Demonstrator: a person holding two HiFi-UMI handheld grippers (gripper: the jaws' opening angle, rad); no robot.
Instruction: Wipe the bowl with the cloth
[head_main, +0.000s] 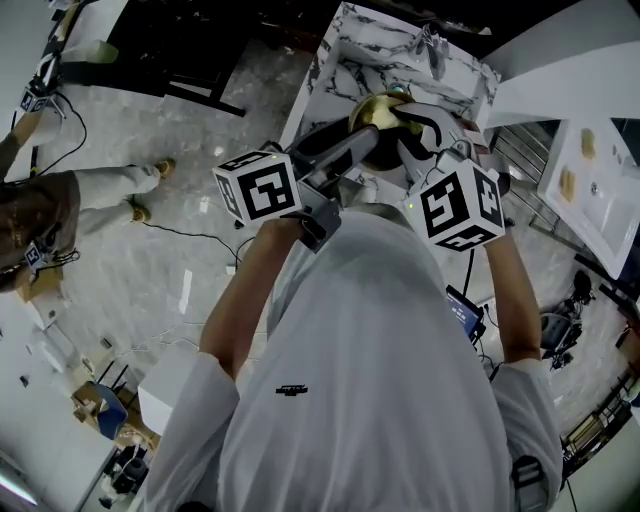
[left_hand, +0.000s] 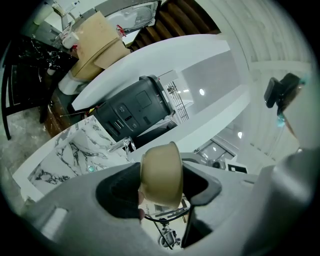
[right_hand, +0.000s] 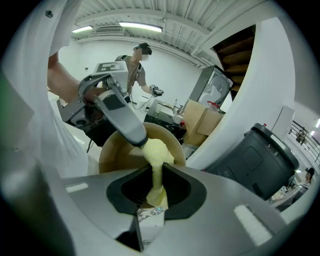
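A tan bowl (left_hand: 161, 167) is held up in the air on its side, with my left gripper (left_hand: 159, 192) shut on its rim. In the head view the bowl (head_main: 378, 108) hangs over the marble counter, between the left gripper (head_main: 370, 128) and the right gripper (head_main: 408, 122). My right gripper (right_hand: 155, 189) is shut on a pale yellow cloth (right_hand: 157, 152). The bunched end of the cloth presses into the bowl's (right_hand: 114, 156) inside. One left gripper finger (right_hand: 120, 116) reaches over the bowl's rim just above the cloth.
A white marble-veined counter (head_main: 370, 60) lies under the bowl. A black bin-like unit (right_hand: 265, 160) stands to the right, with cardboard boxes (left_hand: 97, 42) behind it. A second person (head_main: 40, 215) stands at the far left on the floor. A white table (head_main: 600, 190) is at the right.
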